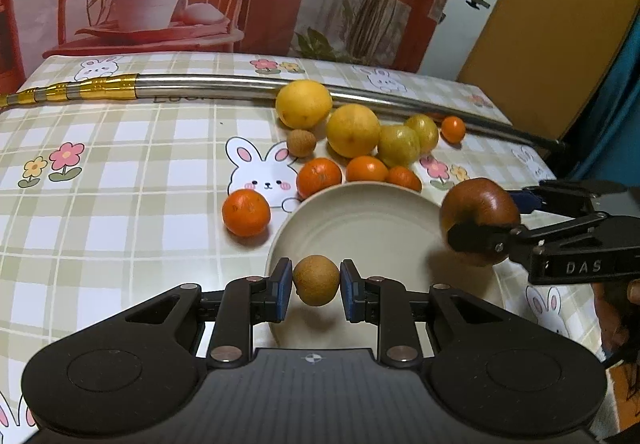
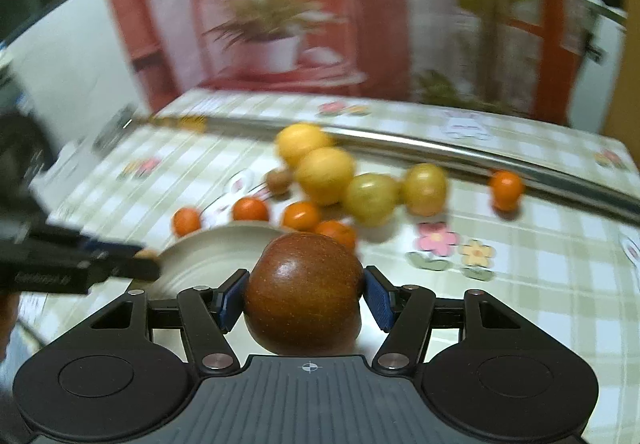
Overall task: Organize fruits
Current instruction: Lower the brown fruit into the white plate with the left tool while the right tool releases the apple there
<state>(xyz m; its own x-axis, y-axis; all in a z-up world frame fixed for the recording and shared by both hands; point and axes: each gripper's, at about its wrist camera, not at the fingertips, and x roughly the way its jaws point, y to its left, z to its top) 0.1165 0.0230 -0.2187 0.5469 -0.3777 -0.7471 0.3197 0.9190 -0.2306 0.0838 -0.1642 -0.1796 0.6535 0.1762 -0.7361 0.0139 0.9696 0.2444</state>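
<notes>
Both grippers loaded, both hanging over the empty plate.

The left gripper (image 1: 316,282) has its blue pads pinched tight on a small round tan-brown fruit (image 1: 316,280), held above the near rim of the round cream-coloured plate (image 1: 360,212). The right gripper (image 2: 305,296) is about half spread, clamped on a big glossy reddish-brown apple (image 2: 304,294) that hangs over the plate's right edge. The plate lies straight below and slightly ahead of both, so each drop looks short, the left's shorter. The oranges and yellow citrus wait on the checked tablecloth (image 1: 120,172) beyond the plate.
</notes>
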